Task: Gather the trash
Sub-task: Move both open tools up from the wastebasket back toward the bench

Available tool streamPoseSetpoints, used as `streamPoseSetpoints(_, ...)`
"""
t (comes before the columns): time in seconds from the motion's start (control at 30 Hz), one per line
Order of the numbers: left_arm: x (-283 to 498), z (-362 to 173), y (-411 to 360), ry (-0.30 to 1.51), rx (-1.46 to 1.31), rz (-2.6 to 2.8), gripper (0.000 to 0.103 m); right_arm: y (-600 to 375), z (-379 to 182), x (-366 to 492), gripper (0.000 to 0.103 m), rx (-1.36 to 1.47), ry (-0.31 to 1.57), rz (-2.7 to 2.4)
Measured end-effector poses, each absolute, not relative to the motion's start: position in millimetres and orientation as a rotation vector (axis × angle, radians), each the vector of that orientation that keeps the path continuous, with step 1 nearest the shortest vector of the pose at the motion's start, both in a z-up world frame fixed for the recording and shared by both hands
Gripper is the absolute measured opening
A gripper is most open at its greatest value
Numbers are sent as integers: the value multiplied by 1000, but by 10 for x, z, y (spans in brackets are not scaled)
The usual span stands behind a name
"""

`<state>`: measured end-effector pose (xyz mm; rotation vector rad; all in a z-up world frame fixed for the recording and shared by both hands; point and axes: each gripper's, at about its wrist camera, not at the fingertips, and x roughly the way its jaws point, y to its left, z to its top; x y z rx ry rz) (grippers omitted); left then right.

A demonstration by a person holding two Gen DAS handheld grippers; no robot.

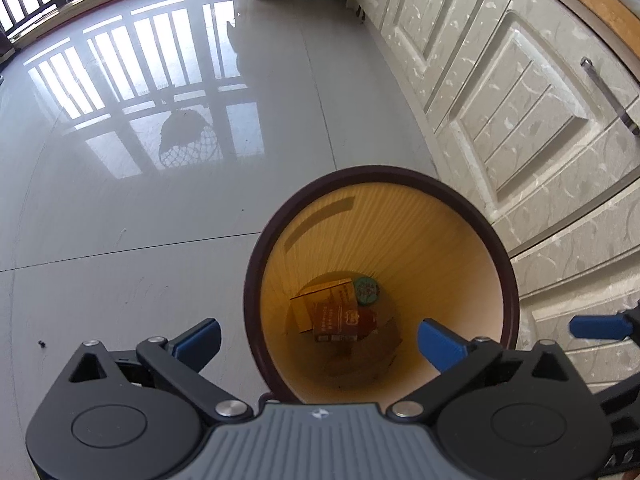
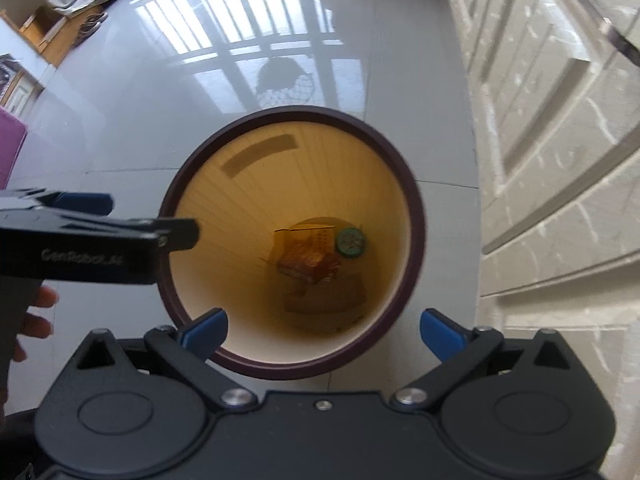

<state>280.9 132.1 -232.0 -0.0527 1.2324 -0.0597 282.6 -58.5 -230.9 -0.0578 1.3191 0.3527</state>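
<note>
Two grippers poised above trash bin. Left wrist view: your left gripper (image 1: 318, 340) spread wide, empty, over bin (image 1: 256, 264); carton (image 1: 332, 312) and green lid (image 1: 367, 291) lie at bottom. Right wrist view: your right gripper (image 2: 323, 328) gapes wide, empty, above bin rim (image 2: 416, 216) beside white cabinet (image 2: 552, 128).

Readable text is limited. In the right wrist view, the black side plate of the left tongs (image 2: 84, 204), at 9 o'clock, carries pale lettering that reads approximately "GenRobot.ai"; motion blur softens the characters. In the left wrist view, the carton (image 1: 334, 314) inside the trash bin (image 1: 256, 256) bears white print and a small logo, too small to read. The green round lid (image 1: 367, 290) beside it at 1 o'clock shows an illegible pattern.
</note>
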Motion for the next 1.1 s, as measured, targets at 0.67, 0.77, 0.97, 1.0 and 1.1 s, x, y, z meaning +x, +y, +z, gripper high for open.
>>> streamPoseSetpoints(0.67,2405,-1907,1474,1231,-42,9,103,-798,-1854,2640,103,-77,1228,267)
streamPoseSetpoints(0.77,2315,-1811,1453,1225,-25,14,103,-829,-1768,2583,103,-82,1212,263)
streamPoseSetpoints(0.97,2156,-1621,1439,1198,-24,29,103,-877,-1578,2458,103,-83,1171,253)
streamPoseSetpoints(1.0,2130,-1587,1434,1192,-25,30,103,-891,-1544,2433,103,-81,1164,252)
streamPoseSetpoints(1.1,2036,-1483,1417,1171,-33,33,103,-918,-1438,2345,103,-83,1133,252)
